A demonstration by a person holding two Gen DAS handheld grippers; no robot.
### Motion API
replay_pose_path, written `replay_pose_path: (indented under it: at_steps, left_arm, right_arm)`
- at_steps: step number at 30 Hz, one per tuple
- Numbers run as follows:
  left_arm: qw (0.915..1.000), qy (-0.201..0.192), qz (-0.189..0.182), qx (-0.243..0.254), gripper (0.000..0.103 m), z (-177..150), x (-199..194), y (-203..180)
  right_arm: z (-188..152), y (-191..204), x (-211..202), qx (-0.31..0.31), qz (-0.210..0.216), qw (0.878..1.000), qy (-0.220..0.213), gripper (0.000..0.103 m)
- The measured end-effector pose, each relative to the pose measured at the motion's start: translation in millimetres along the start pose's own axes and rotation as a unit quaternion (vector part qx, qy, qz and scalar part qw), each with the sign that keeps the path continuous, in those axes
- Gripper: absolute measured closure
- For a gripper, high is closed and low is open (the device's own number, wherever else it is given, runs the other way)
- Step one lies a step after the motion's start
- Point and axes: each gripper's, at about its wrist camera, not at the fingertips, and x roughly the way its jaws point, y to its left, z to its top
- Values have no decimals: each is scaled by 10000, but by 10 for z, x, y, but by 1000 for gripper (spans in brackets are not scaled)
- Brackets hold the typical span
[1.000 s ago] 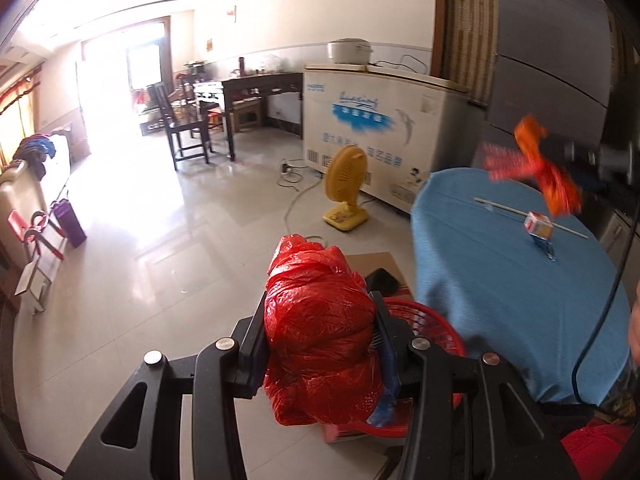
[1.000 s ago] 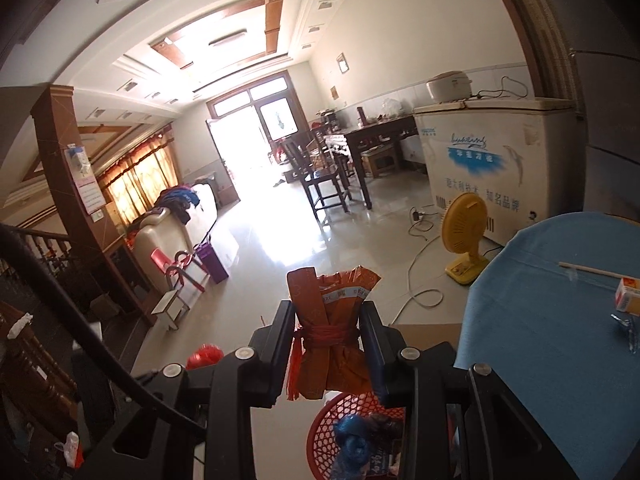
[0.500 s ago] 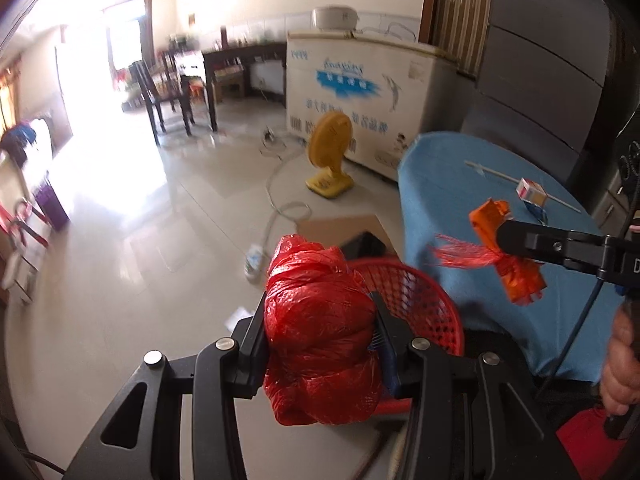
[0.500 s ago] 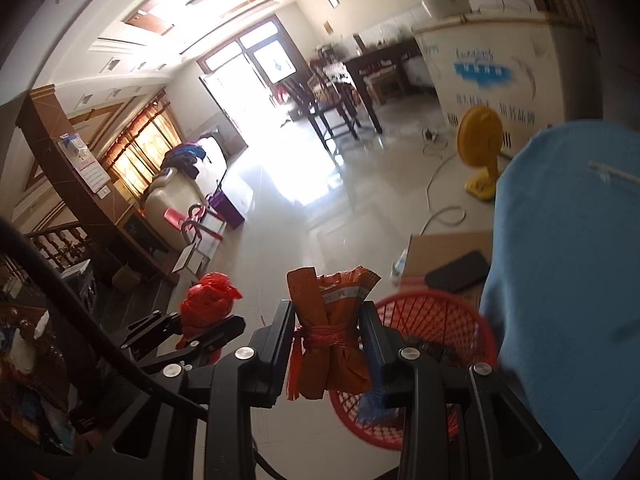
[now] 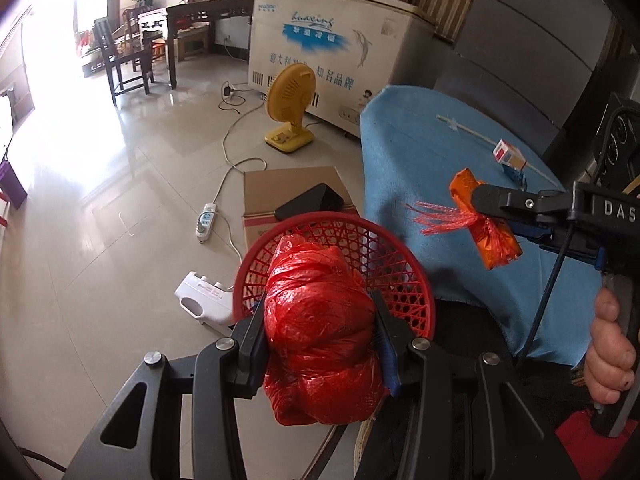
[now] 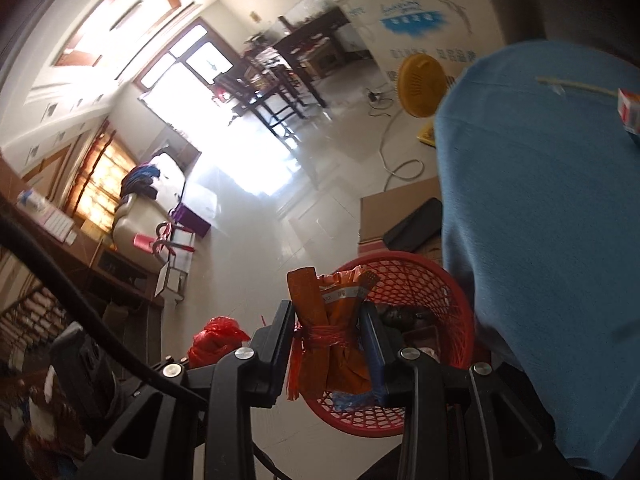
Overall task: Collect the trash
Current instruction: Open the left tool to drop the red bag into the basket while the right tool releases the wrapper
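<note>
My left gripper (image 5: 320, 320) is shut on a crumpled red plastic bag (image 5: 320, 332), held just above the near rim of a red mesh waste basket (image 5: 400, 256) on the floor. My right gripper (image 6: 328, 332) is shut on an orange wrapper bundle (image 6: 330, 320) tied with red string, and hangs over the same basket (image 6: 420, 280). In the left wrist view the right gripper (image 5: 486, 208) with its orange bundle (image 5: 496, 242) is off to the right above the blue cloth. The red bag (image 6: 216, 338) also shows at the lower left of the right wrist view.
A round table with a blue cloth (image 5: 440, 168) stands beside the basket, carrying a small carton (image 5: 508, 154) and a thin stick (image 5: 460, 126). A cardboard box (image 5: 288, 188), a white power strip (image 5: 206, 220), a yellow fan (image 5: 290, 110) and a chest freezer (image 5: 332, 44) lie beyond.
Both grippers have sunk and tipped down toward the red basket, each still holding its load. The basket now fills more of both views, and the right gripper has rolled.
</note>
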Motion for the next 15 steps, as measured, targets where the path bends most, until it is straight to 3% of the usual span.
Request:
replay_pose_path:
  at_steps: [6, 8, 12, 13, 15]
  left_arm:
    - [9996, 274, -3, 21, 54, -6, 255, -51]
    - [9996, 276, 15, 21, 42, -5, 282, -59]
    - [9998, 116, 151, 67, 34, -2, 229, -71]
    - [9998, 89, 183, 88, 29, 0, 217, -78]
    - [9995, 12, 285, 135, 26, -2, 181, -93]
  right_arm:
    - [73, -361, 181, 540, -173, 9983, 111, 65]
    - [79, -462, 258, 734, -131, 9970, 188, 64]
    - [36, -517, 376, 861, -89, 9955, 387, 64]
    - [32, -502, 378, 856, -99, 9955, 402, 62]
    - [19, -496, 354, 828, -91, 9958, 376, 46]
